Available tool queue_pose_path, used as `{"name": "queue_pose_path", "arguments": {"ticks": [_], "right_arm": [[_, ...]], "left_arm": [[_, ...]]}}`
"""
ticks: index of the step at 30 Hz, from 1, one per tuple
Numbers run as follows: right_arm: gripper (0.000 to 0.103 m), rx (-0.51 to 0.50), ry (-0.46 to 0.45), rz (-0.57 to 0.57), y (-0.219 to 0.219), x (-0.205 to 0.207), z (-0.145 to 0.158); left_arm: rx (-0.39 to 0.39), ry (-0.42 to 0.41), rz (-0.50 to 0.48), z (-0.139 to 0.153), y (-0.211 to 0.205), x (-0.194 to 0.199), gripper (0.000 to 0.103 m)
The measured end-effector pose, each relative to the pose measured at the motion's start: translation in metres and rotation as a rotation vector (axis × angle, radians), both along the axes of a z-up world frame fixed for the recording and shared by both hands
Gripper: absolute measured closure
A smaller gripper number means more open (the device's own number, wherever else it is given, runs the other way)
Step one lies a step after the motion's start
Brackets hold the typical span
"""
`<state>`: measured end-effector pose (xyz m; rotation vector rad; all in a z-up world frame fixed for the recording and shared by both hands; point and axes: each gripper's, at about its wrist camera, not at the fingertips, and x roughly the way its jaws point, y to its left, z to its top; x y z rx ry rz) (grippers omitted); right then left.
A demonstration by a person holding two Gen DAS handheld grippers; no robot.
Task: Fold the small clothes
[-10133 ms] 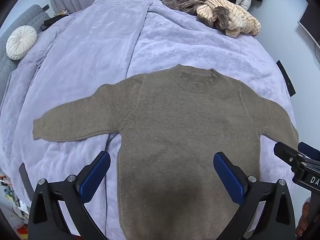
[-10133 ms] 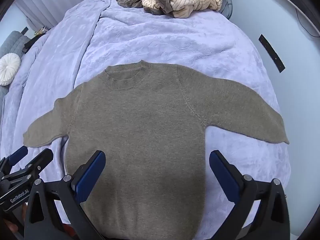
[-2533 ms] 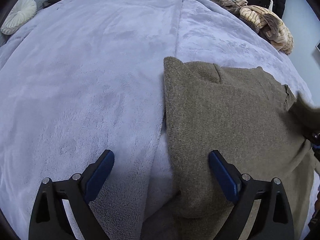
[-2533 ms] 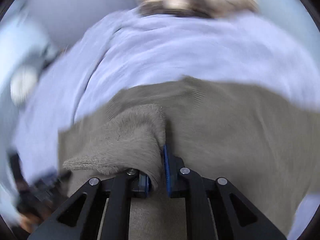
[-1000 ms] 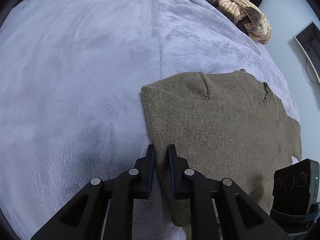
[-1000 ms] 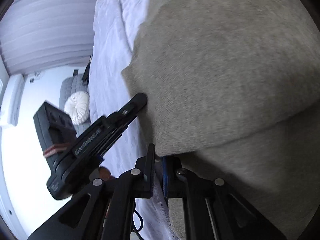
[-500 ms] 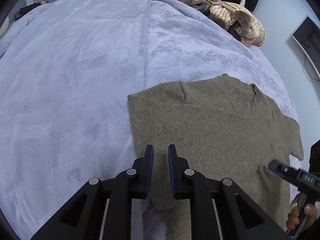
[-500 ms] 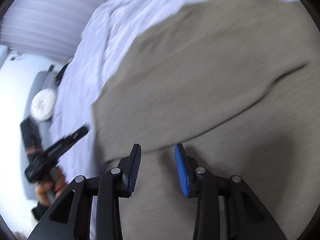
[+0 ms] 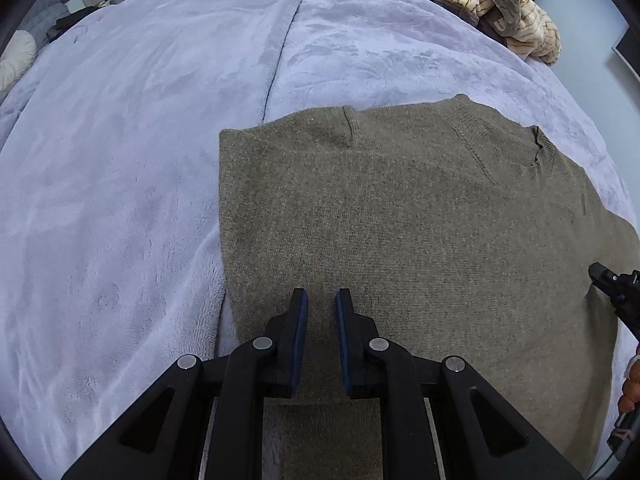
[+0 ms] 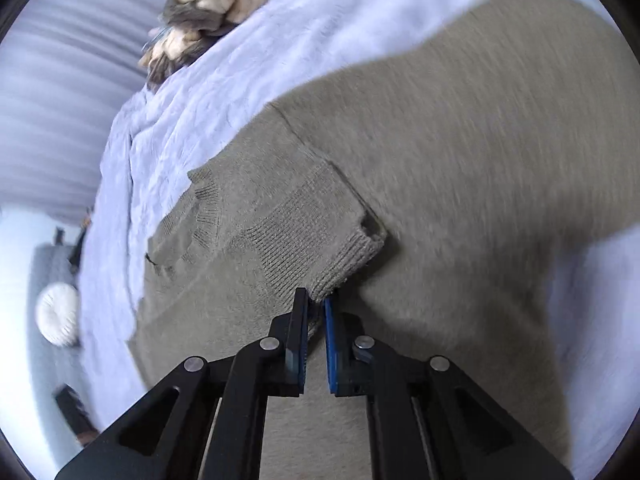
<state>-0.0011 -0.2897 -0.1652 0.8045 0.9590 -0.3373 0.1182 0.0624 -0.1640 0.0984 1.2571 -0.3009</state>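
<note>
A brown sweater (image 9: 400,220) lies flat on a lilac blanket (image 9: 140,140) covering a bed; its left sleeve is folded in, leaving a straight left edge, and its ribbed collar (image 9: 536,152) points toward the far side of the bed, where a pile of clothes (image 9: 500,8) sits; the body's long axis runs from the near edge of the left wrist view up toward that collar. The left gripper (image 9: 321,304) hangs over the lower left part of the sweater, just inside the folded edge, jaws nearly together with nothing between them. In the blurred right wrist view, the right gripper (image 10: 316,308) is closing on the ribbed cuff (image 10: 344,264) of the right sleeve, the cuff's edge lying between the blue pads (image 10: 329,332); the sleeve is drawn across the sweater's chest, the cuff well short of the collar. At the right edge of the left wrist view, the right gripper's black tip and part of a hand (image 9: 630,384) show over the sweater's right side. A round white cushion (image 10: 58,312) rests beside the bed. No writing can be read.
</note>
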Motion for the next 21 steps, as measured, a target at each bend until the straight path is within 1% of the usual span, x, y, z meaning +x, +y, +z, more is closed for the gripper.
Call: {"name": "queue_pose_path", "arguments": {"ticks": [2, 3, 4, 6, 9, 11, 13, 14, 16, 18, 21], "right_arm": [[0.095, -0.073, 0.059, 0.054, 0.005, 0.005, -0.003], [0.095, -0.068, 0.083, 0.056, 0.002, 0.0, -0.006], [0.095, -0.028, 0.089, 0.037, -0.003, -0.006, -0.011], [0.095, 0.018, 0.089, 0.016, -0.009, -0.011, -0.012], [0.095, 0.042, 0.104, 0.018, -0.016, -0.027, -0.011], [0.091, 0.053, 0.104, 0.041, -0.018, -0.035, -0.008], [0.09, 0.05, 0.109, 0.066, -0.021, -0.038, -0.003], [0.088, 0.043, 0.114, 0.083, -0.021, -0.04, -0.001], [0.08, 0.025, 0.12, 0.113, -0.019, -0.041, 0.002], [0.066, 0.015, 0.121, 0.141, -0.016, -0.043, 0.004], [0.057, -0.001, 0.121, 0.179, -0.009, -0.048, 0.008]], "left_arm": [[0.028, -0.003, 0.004, 0.0, -0.005, -0.001, 0.087], [0.041, -0.003, 0.008, 0.001, -0.007, -0.002, 0.087], [0.053, -0.003, 0.011, 0.001, -0.009, -0.003, 0.087], [0.076, 0.003, 0.019, 0.003, -0.014, -0.007, 0.087], [0.081, 0.031, 0.032, 0.005, -0.018, -0.016, 0.087], [0.083, 0.049, 0.039, 0.006, -0.024, -0.022, 0.087], [0.087, 0.063, 0.042, 0.006, -0.031, -0.028, 0.087], [0.087, 0.067, 0.041, 0.006, -0.034, -0.032, 0.087], [0.091, 0.071, 0.042, 0.005, -0.043, -0.039, 0.087], [0.097, 0.077, 0.046, 0.004, -0.05, -0.043, 0.087], [0.113, 0.077, 0.053, 0.004, -0.057, -0.047, 0.087]]}}
